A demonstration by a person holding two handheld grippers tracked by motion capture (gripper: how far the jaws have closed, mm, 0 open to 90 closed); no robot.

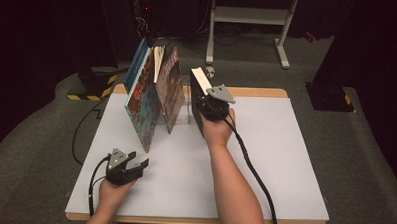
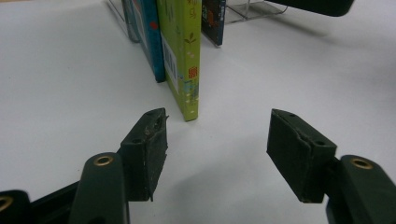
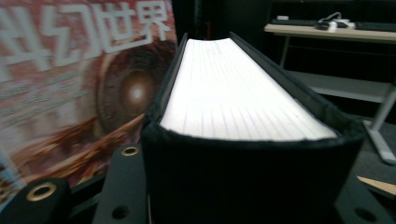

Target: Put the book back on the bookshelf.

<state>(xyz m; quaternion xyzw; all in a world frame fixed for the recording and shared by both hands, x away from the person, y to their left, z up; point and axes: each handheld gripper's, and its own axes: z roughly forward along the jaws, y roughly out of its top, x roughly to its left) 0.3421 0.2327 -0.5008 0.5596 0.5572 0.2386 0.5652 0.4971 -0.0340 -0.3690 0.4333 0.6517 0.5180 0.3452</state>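
**Black book held upright beside leaning row of books**

Item 1. Black book (image 1: 199, 99): thick, dark cover, white page edges facing up. Stands upright on the white table (image 1: 285, 160), toward its far edge, just right of the other books. In the right gripper view the black book (image 3: 243, 140) sits between the jaws, spine end toward the camera, pages (image 3: 238, 93) running away from it.

Item 2. Right gripper (image 1: 211, 105): jaws closed on the black book, one against each cover. The hand (image 1: 218, 127) grips it from the near side; a cable trails back along the forearm.

Item 3. Left gripper (image 1: 134, 166): low over the near left part of the table, well apart from the black book. Jaws partly spread, nothing between them. In the left gripper view its pads (image 2: 149, 149) point toward the ends of the books.

Item 4. Row of books (image 1: 152, 98): several thin volumes with colourful covers, leaning on one another at the far left of the table. The nearest end in the left gripper view is a green book (image 2: 182, 51), with a blue book (image 2: 149, 37) just beside it.

Item 5. Clear stand (image 2: 247, 9): transparent plastic, behind the books; its exact contact with them cannot be told.

Item 6. Red-brown cover (image 3: 84, 84): large white characters and an eye-like design, just beside the black book in the right gripper view.
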